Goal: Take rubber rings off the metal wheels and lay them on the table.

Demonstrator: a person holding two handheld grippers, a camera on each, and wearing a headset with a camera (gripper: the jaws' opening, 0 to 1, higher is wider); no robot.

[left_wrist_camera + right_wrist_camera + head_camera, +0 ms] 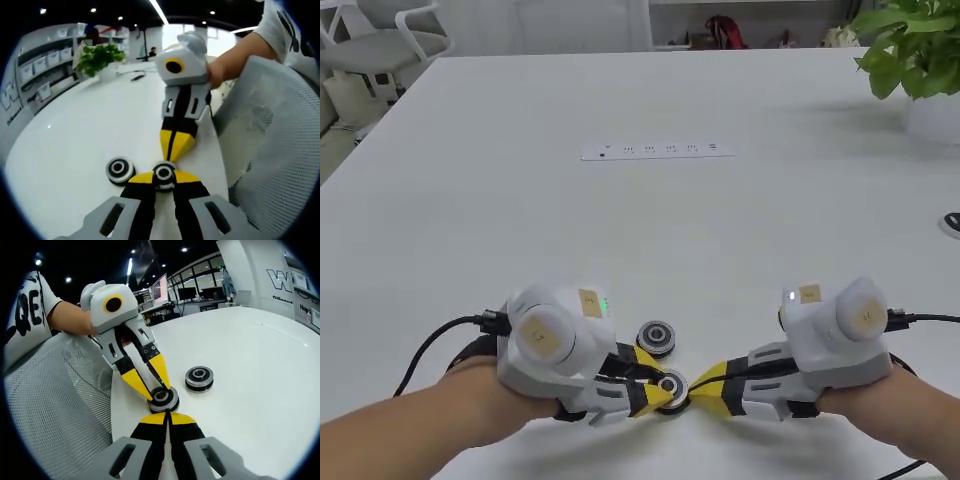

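If the rubber ring [174, 403] is caught too shallowly, the right gripper [170, 417] could slip off it on the pull. The small wheel [670, 385] could also twist or pop out of the left gripper [655, 390], which holds it only across its rounded edge. A hard tug might knock it into the second wheel [656, 338], which rests just beside it.

The held wheel is a small disc with a bright metal hub and a dark band round the outside. It is down at the white table [640, 220], close to the person's edge; whether it touches the top I cannot tell. The left jaws are clamped on its two sides. The right jaws are together, their points touching its rim; whether they pinch the rubber I cannot tell. Both wheels look alike, with their rings on.
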